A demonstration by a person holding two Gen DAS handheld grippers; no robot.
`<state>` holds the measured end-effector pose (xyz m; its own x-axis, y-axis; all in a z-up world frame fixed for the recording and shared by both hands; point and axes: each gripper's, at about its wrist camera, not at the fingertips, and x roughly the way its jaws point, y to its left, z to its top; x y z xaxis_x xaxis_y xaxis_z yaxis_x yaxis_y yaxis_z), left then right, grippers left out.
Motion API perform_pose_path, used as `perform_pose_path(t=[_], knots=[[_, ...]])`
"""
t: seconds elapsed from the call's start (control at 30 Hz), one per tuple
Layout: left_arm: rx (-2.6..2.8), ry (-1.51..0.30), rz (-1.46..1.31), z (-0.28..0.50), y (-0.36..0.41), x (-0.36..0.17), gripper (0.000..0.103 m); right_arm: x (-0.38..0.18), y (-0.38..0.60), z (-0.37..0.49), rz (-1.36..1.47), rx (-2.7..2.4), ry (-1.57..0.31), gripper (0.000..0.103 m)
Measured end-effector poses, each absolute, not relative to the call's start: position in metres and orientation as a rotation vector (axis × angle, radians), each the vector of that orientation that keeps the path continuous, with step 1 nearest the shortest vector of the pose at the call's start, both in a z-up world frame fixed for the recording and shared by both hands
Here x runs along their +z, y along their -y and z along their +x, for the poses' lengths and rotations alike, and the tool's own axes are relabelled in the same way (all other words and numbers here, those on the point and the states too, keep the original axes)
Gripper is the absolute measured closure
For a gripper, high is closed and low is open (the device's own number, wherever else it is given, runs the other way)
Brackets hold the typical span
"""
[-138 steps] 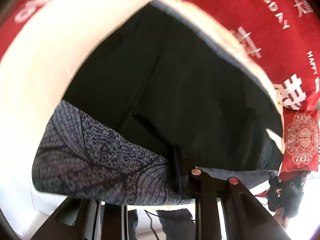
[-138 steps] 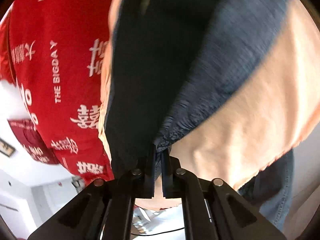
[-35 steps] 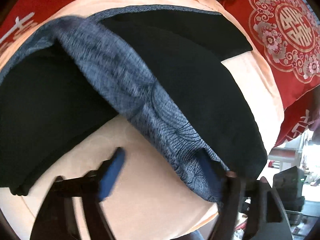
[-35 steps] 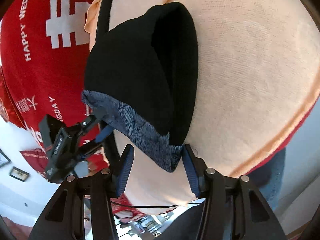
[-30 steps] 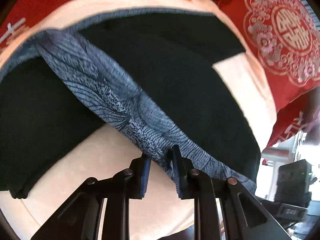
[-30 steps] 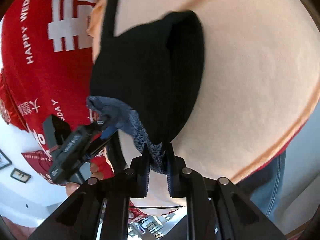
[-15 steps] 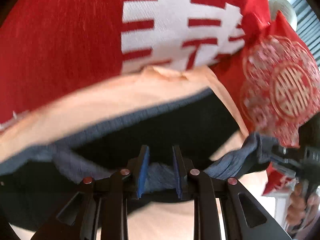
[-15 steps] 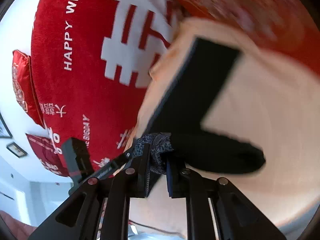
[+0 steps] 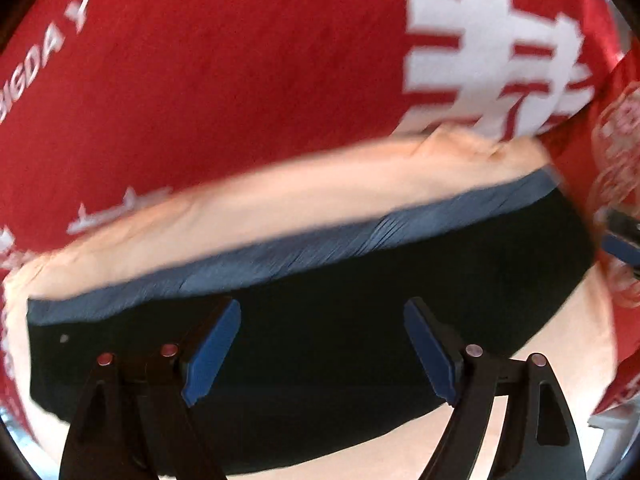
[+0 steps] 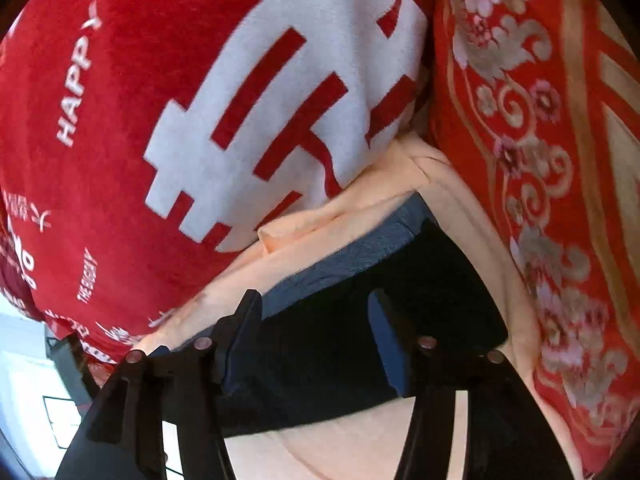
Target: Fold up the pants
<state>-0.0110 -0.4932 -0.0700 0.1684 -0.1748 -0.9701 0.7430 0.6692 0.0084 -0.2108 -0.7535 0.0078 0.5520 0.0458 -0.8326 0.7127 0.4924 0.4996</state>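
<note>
The black pants (image 9: 320, 344) lie folded into a wide flat band on a peach cloth (image 9: 280, 200), with a blue-grey patterned waistband (image 9: 320, 248) along the far edge. My left gripper (image 9: 320, 352) is open just over the black fabric and holds nothing. In the right wrist view the pants (image 10: 420, 300) show with the blue-grey band (image 10: 360, 252) at their far side. My right gripper (image 10: 316, 340) is open over the pants and empty.
A red blanket (image 9: 240, 80) with white lettering lies beyond the peach cloth, also in the right wrist view (image 10: 160, 120). A red floral pillow (image 10: 540, 160) lies to the right. The other gripper (image 9: 620, 240) shows at the right edge.
Both grippers carried the patterned waistband edge over to the far side, laying the pants in a fold. Both then opened and let the fabric go.
</note>
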Motion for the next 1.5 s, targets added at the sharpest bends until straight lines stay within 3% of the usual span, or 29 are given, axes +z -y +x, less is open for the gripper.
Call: perform_pose_path(t=[0.23,0.3,0.37,0.43,0.6,0.63,0.73,0.93,1.2,1.33,1.5], knots=[[-0.584,-1.308,0.563,0.002,0.462,-0.104,0.019,-0.041,0.734,-0.262,1.027,-0.706,-1.037,0.045],[-0.586,-1.302,0.566,0.003,0.463,-0.105,0.019,-0.056,0.744,-0.268,1.049,-0.753,-1.02,0.056],[-0.593,-1.276,0.572,0.003,0.463,-0.103,0.019,-0.062,0.754,-0.268,1.069,-0.778,-1.008,0.088],[-0.588,-1.281,0.584,0.001,0.461,-0.109,0.019,-0.056,0.755,-0.264,1.062,-0.753,-0.995,0.093],[-0.547,-1.329,0.602,0.002,0.454,-0.132,0.016,-0.054,0.747,-0.269,0.96,-0.734,-1.081,0.092],[-0.541,-1.33,0.621,0.003,0.454,-0.13,0.016,-0.067,0.75,-0.27,0.966,-0.733,-1.129,0.083],[-0.562,-1.311,0.593,0.011,0.456,-0.115,0.016,-0.062,0.75,-0.274,0.951,-0.755,-1.13,0.073],[-0.579,-1.24,0.586,0.024,0.494,-0.116,0.016,-0.01,0.724,-0.255,0.738,-0.727,-1.076,0.073],[-0.47,-1.223,0.514,0.073,0.514,-0.149,0.016,-0.071,0.761,-0.17,0.661,-0.647,-1.175,0.077],[-0.377,-1.263,0.485,0.106,0.488,-0.15,0.016,-0.068,0.772,-0.171,0.602,-0.659,-1.142,0.077],[-0.345,-1.253,0.543,0.108,0.443,-0.126,0.016,-0.059,0.791,-0.188,0.73,-0.71,-1.116,0.075]])
